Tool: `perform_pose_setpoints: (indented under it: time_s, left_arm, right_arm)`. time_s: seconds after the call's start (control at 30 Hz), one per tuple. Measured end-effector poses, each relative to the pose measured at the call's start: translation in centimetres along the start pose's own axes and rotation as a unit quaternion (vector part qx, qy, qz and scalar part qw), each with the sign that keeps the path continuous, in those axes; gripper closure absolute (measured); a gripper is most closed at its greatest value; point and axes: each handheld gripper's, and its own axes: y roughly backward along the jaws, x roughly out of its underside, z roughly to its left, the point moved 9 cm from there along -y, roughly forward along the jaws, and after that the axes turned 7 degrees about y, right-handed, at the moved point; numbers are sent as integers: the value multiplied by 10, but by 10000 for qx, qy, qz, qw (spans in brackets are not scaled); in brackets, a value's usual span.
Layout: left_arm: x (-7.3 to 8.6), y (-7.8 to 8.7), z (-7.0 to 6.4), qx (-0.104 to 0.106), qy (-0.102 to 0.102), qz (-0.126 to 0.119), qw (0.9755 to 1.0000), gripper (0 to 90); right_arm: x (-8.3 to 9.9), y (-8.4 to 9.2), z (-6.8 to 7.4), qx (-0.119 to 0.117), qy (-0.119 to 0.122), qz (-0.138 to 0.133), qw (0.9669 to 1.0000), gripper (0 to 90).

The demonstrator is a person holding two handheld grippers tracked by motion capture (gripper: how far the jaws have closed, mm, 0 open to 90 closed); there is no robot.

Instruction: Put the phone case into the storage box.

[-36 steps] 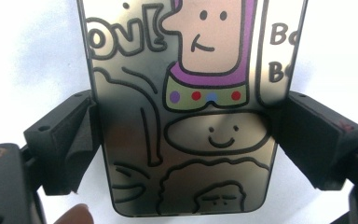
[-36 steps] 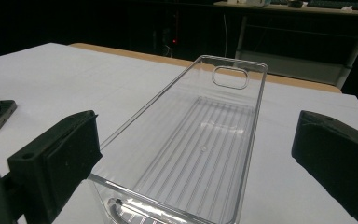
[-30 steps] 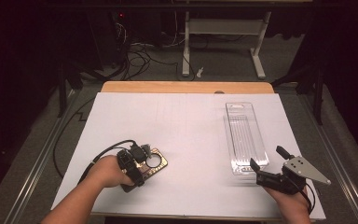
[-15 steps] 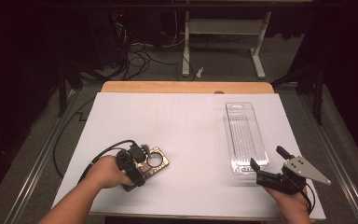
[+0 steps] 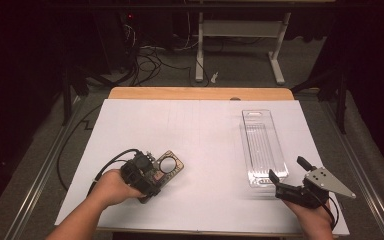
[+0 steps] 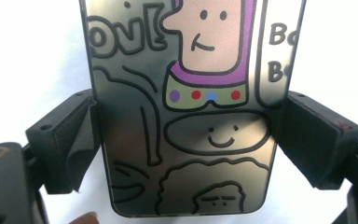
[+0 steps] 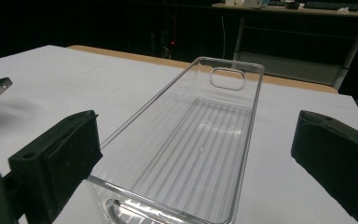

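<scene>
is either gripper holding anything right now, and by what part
The left gripper clamps the cartoon-printed phone case across its two long side edges. The right gripper is open, holding nothing, at the clear plastic tray.

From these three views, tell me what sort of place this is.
Probably a lab or workshop set up for recording handling tasks. A table covered in white paper stands in a dark room, loose cables lie on the grey floor behind it, and a white desk frame stands further back.
</scene>
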Motion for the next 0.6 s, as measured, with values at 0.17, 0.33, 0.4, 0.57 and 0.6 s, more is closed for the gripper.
perform_pose_setpoints:
  time_s: [0.17, 0.33, 0.4, 0.57, 0.6]
  left_arm:
    - [-1, 0, 0, 137, 164, -652, 9976, 133]
    - [-7, 7, 3, 37, 368, -1503, 9879, 133]
    - [-8, 9, 4, 47, 438, -1782, 9830, 133]
    - [-10, 10, 7, 41, 627, -2335, 9703, 134]
    - [-10, 10, 8, 80, 647, -2434, 9677, 134]
  right_arm:
    - [0, 0, 0, 4, 6, -9, 10000, 16]
    - [-1, 0, 0, -7, 9, -16, 10000, 16]
    - [-1, 0, 1, -12, 13, -21, 10000, 16]
    - [-1, 1, 1, -23, 11, -40, 10000, 16]
    - [-1, 1, 1, -25, 12, -40, 10000, 16]
